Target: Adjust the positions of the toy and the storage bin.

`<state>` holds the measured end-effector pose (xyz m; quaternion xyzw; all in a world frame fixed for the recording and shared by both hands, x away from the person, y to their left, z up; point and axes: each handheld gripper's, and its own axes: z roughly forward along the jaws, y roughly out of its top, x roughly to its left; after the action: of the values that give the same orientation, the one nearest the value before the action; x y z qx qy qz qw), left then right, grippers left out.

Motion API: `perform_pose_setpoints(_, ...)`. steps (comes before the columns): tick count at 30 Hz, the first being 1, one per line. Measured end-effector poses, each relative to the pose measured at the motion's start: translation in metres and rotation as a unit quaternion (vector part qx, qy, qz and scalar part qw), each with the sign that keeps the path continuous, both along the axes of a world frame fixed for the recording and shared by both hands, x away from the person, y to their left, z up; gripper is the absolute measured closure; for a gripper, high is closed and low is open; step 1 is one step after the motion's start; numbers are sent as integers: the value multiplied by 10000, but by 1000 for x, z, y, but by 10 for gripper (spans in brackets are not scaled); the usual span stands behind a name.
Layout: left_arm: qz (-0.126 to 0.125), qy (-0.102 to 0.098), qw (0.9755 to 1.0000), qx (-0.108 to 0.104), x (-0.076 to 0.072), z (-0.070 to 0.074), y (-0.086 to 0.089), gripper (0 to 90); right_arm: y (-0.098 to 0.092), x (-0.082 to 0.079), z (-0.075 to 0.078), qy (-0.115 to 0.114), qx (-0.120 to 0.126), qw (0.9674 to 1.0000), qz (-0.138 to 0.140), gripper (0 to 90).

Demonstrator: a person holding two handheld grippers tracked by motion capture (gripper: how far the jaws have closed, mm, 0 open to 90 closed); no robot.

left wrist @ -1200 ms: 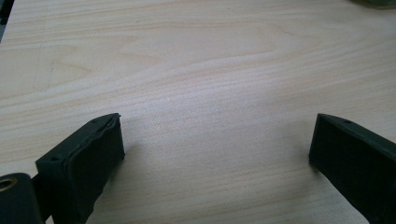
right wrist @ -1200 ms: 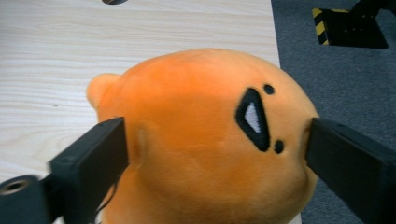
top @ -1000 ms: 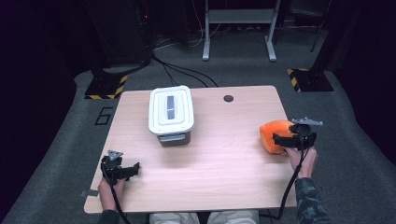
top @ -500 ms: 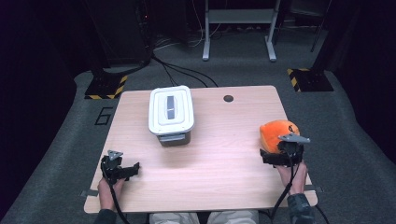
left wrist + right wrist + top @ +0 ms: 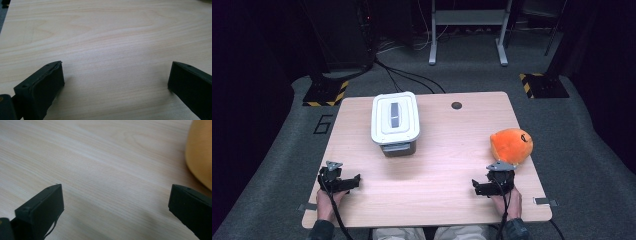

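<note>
Jaws on my right gripper (image 5: 484,188) and left gripper (image 5: 348,182) gape, empty; orange plush toy (image 5: 511,145) ungrasped, lidded box (image 5: 395,122) unopened.

Orange plush toy (image 5: 200,157) cut off by the right gripper view's right edge, blurred. Lidded white container (image 5: 395,120): contents hidden under lid. Dark mark on the toy in the high view too small to read.

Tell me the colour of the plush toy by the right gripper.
Orange plush toy, clearest in the high view.
</note>
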<state>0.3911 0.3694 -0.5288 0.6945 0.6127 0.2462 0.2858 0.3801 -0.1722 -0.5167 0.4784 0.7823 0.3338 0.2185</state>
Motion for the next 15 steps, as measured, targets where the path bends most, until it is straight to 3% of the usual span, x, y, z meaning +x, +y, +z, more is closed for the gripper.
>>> perform_pose_setpoints(4,185,43,9997,-182,0,4,5,18,12,6,-10,127,-111,9998,59,0)
perform_pose_setpoints(15,16,-228,9994,-264,3,39,4,33,13,11,-13,123,12,9996,239,2)
